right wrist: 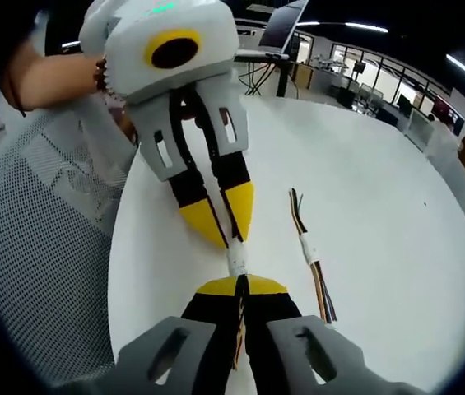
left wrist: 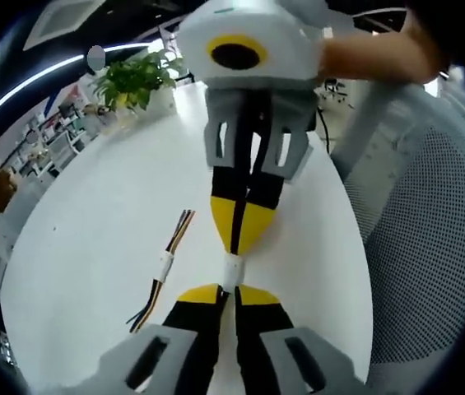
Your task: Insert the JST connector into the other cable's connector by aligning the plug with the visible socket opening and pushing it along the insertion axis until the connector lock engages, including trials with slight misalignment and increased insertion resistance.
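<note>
Between the tips: white connector (left wrist: 232, 271) | left tongs (left wrist: 222, 293), right tongs (right wrist: 240, 285) both clamp it | seam hidden

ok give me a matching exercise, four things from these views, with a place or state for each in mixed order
Things:
1. left tool
2. spare cable
3. plant
4. mesh chair

Place or state:
A. at the table's far edge
B. lying loose on the white table
C. beside the table
D. shut on the white connector, facing the right tool

Pairs: 1-D, 2-B, 3-A, 4-C
</note>
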